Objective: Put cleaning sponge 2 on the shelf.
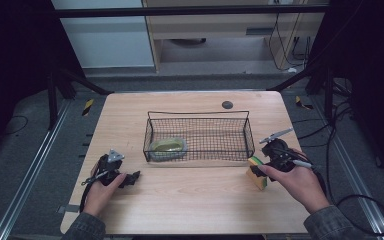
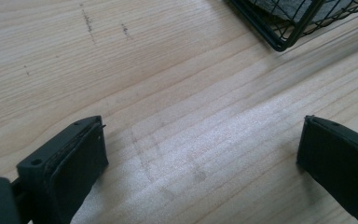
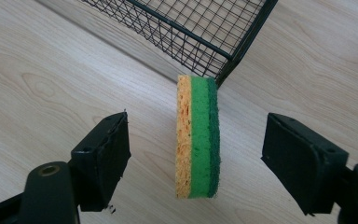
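Observation:
A sponge [image 3: 198, 137] with yellow, light green and dark green layers stands on its edge on the wooden table, just off the near right corner of a black wire basket [image 3: 200, 28]. My right gripper [image 3: 196, 158] is open, a jaw on each side of the sponge and neither touching it. From the high view the sponge [image 1: 256, 172] sits right in front of that gripper [image 1: 260, 169]. My left gripper [image 2: 200, 158] is open over bare wood near the basket's corner [image 2: 284, 37]; from above it [image 1: 132, 177] rests at the table's front left. A grey-green bowl-like object [image 1: 167, 148] lies in the basket's left end.
The wire basket [image 1: 200, 117] stands in the middle of the wooden table [image 1: 190, 205]. A dark round hole [image 1: 227, 104] marks the table's far edge. Cables [image 1: 350, 200] trail off the right side. Dark frame legs stand at the far corners.

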A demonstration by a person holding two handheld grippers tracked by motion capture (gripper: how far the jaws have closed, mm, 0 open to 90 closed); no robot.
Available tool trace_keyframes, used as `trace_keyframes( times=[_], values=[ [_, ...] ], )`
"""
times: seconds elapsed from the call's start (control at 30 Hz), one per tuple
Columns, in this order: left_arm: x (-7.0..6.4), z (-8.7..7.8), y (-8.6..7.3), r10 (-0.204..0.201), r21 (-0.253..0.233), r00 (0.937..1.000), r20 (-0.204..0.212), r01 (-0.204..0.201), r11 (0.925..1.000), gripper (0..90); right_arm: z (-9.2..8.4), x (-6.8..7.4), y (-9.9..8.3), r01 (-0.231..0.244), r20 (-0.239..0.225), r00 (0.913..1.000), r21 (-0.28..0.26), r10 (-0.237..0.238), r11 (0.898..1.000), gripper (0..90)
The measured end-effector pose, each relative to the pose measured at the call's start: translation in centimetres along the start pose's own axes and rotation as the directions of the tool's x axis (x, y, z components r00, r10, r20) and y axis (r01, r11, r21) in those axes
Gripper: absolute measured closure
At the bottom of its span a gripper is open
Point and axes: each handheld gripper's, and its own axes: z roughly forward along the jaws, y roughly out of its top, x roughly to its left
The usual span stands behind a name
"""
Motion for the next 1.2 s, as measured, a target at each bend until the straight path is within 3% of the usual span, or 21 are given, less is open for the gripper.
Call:
trace_keyframes(
  times=[0.4,0.67,0.83,1.03,1.2],
  values=[
    [0.4,0.3,0.0,0.0,-0.027,1.0,0.001,0.0,0.9996,0.0,0.1,-0.9,-0.2,-0.024,-0.025,0.9994,0.043,0.025,0.999,30.0],
    [0.4,0.3,0.0,0.001,-0.027,1.0,0.002,-0.001,0.9996,0.0,2.4,-1.0,0.1,-0.02,-0.035,0.9991,0.111,0.024,0.994,34.2],
    [0.5,0.3,0.0,0.003,-0.027,1.0,0.004,-0.003,0.9996,0.0,3.5,-0.6,0.6,0.01,-0.025,0.9997,0.159,-0.006,0.987,37.0],
    [0.5,0.3,0.0,0.004,-0.027,1.0,0.006,-0.004,0.9996,0.0,4.5,-0.4,1.2,0.027,-0.038,0.9991,0.194,-0.02,0.981,46.6],
    [0.5,0.3,0.0,0.005,-0.027,1.0,0.006,-0.005,0.9996,0.0,4.6,-0.5,1.2,0.038,-0.035,0.9989,0.202,-0.032,0.979,64.4]
  ],
)
